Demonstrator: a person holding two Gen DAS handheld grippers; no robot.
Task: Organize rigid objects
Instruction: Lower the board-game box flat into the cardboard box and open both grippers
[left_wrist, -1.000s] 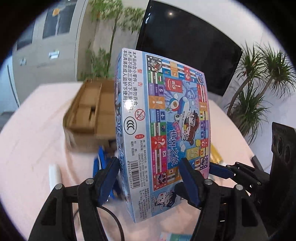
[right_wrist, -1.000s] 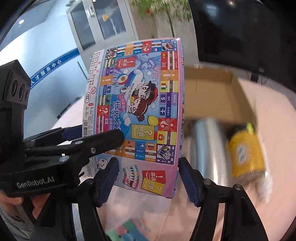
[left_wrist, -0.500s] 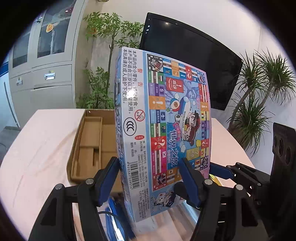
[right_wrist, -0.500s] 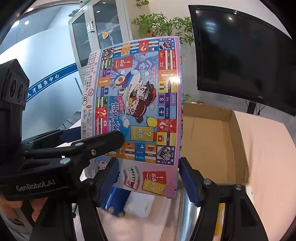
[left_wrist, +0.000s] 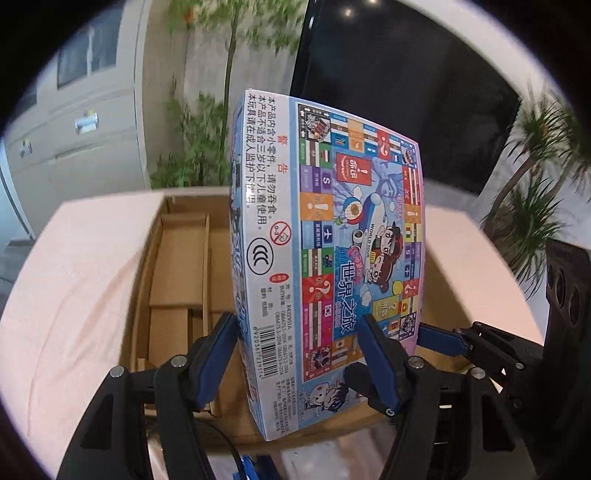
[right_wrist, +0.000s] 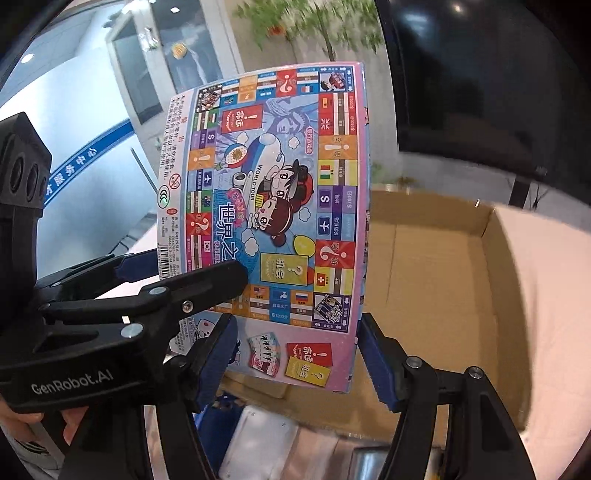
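Both grippers hold one colourful game box (left_wrist: 343, 258) up on its end. The left gripper (left_wrist: 299, 354) squeezes its lower left part, and the right gripper (right_wrist: 295, 354) squeezes its lower right edge. The game box hangs over an open cardboard box (right_wrist: 443, 280) on the pink table (left_wrist: 81, 280).

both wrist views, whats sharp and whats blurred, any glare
Left wrist: game box and left claw sharp; plants and cabinet streaked by motion blur. Right wrist: box sharp; background plant smeared; light glints on the dark screen. Fisheye bends edges in both.
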